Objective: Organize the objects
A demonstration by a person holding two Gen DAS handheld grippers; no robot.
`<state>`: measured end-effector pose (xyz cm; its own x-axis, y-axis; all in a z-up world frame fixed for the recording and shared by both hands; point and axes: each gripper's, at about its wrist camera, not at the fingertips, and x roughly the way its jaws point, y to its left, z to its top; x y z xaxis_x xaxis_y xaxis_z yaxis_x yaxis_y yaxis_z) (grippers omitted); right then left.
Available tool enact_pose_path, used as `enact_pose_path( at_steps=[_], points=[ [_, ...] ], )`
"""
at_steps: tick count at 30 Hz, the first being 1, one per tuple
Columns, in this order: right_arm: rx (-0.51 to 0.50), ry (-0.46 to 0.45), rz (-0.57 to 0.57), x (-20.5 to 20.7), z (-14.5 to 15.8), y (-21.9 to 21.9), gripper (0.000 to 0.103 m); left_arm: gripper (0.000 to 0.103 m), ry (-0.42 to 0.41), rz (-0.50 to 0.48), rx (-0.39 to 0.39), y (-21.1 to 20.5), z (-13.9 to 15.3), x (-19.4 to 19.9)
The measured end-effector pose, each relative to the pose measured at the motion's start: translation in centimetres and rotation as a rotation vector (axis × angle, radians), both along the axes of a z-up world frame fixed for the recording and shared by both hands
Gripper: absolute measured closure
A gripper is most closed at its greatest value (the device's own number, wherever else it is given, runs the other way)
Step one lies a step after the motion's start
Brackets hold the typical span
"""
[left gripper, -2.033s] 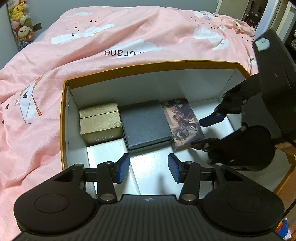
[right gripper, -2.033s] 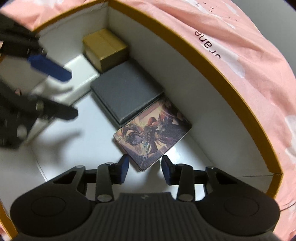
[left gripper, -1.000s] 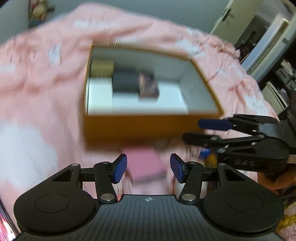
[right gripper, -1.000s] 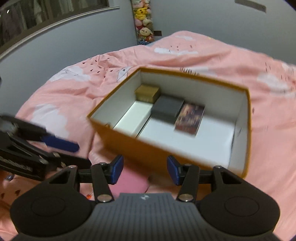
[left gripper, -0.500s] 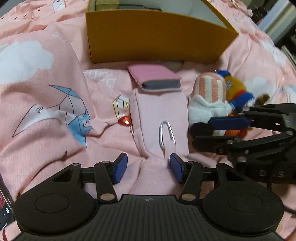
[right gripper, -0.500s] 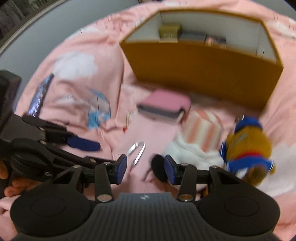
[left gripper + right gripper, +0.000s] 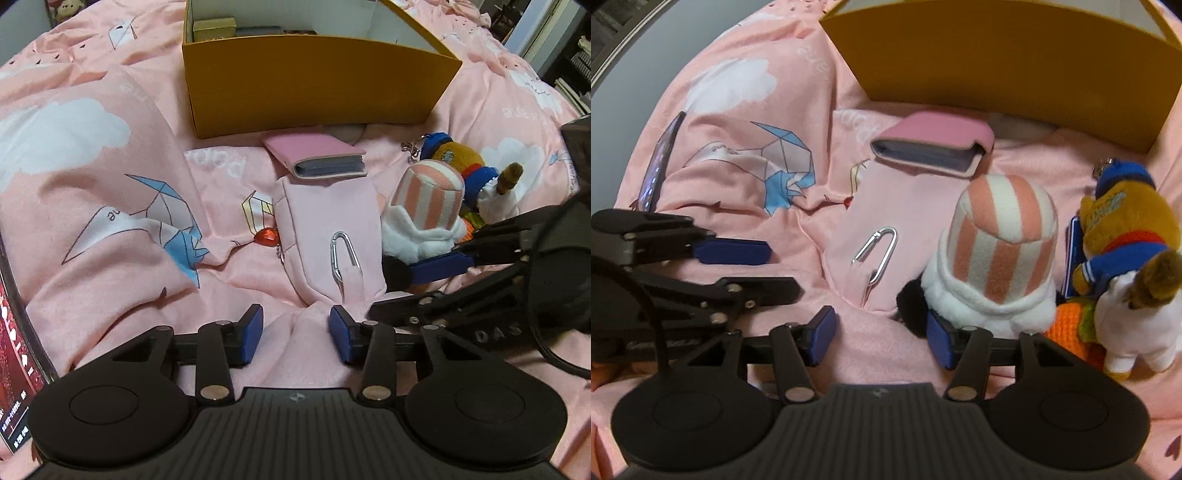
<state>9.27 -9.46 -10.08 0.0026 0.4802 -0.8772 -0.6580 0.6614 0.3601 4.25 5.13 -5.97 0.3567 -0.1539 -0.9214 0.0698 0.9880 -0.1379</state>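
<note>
While two handheld grippers hover low over a pink bedspread (image 7: 92,155), the left wrist view looks past the left gripper (image 7: 295,334), whose blue pads stand moderately apart after just closing in, with only rumpled fabric and the near end of a pink pouch (image 7: 328,236) between them and nothing gripped. A silver carabiner (image 7: 344,254) lies on the pouch, and a red heart charm (image 7: 266,236) sits just beside its left edge. A pink card wallet (image 7: 314,155) rests across the pouch's far end, near the front wall of an open orange box (image 7: 317,81), where a gold box (image 7: 214,28) and a dark flat case show just above the rim. To the right, a striped pink-and-white plush (image 7: 424,210) stands touching a cluster of soft toys, among them an orange-and-blue plush (image 7: 458,162). The right gripper (image 7: 417,291) reaches in from the right edge, its upper blue pad lying against the base of the striped plush and partly hiding it. A lit phone screen (image 7: 14,350) edges the lower left.

From the right wrist view, the right gripper (image 7: 881,339) has just widened its jaws, which hold nothing; the right pad touches the striped plush (image 7: 997,258) at its white base, beside a black pompom. The carabiner (image 7: 877,254) and pouch (image 7: 886,206) lie ahead, the wallet (image 7: 931,147) beyond them, and the box wall (image 7: 997,55) behind. A white plush (image 7: 1134,317) and the orange-and-blue plush (image 7: 1123,229) crowd the right side. The left gripper (image 7: 757,269) enters from the left, jaws part open over bare bedspread (image 7: 738,74).
</note>
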Motion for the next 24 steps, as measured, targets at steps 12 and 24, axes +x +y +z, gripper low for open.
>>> enact_pose_path(
  at_steps=[12,24],
  points=[
    [0.025,0.201,-0.143,2.0,-3.5,-0.1,0.036,0.053,-0.027,0.043,-0.044,0.7,0.4,0.0],
    [0.099,0.054,-0.132,1.6,0.5,-0.7,0.089,0.051,-0.037,0.010,-0.045,0.6,0.5,-0.3]
  ],
)
